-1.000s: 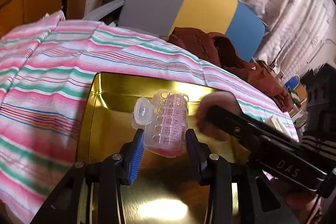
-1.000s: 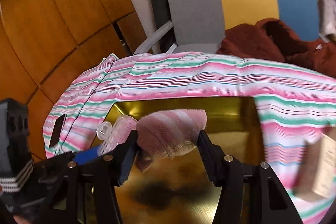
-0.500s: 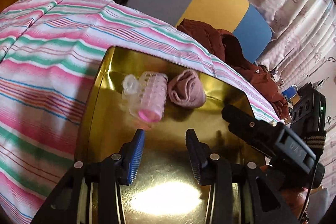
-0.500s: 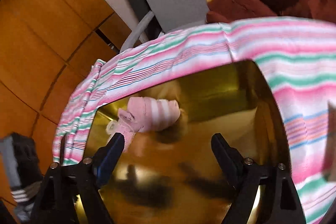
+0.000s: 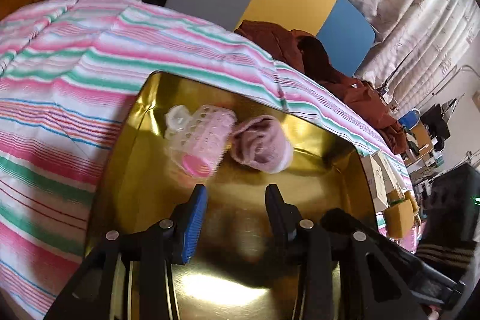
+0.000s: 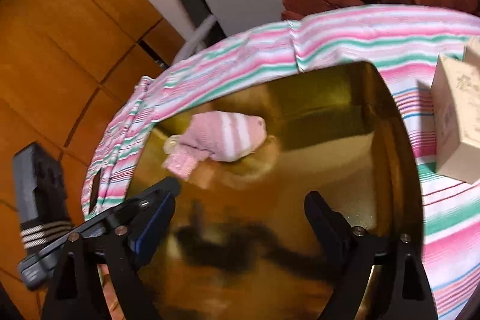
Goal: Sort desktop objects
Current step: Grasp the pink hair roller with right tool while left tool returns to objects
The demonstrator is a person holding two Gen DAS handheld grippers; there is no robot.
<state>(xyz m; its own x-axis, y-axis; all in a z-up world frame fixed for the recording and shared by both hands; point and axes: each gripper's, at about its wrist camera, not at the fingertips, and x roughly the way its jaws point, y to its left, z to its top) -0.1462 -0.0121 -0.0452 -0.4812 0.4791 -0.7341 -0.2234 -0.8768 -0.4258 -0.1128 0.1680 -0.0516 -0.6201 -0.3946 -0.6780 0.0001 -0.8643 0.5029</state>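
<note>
Both tools are hanging over the gold tray (image 5: 342, 170) with nothing gripped. Left gripper (image 5: 236, 201) is showing a moderate gap between its fingers, empty; right gripper (image 6: 240, 210) is spread wide, also empty. The pink hair roller (image 5: 204, 140) and the rolled pink sock (image 5: 259, 144) are lying in the tray's far part, touching side by side on the striped-cloth (image 5: 75, 74) table.

Judging the step in hand — clearing away to fetch the next item. The cream boxes (image 6: 456, 119) are sitting just beside the tray's right edge, likely candidates. Advisable: be lifting clear of the tray wall, approaching a box squarely, fingers wide — avoiding nudging its neighbours.
</note>
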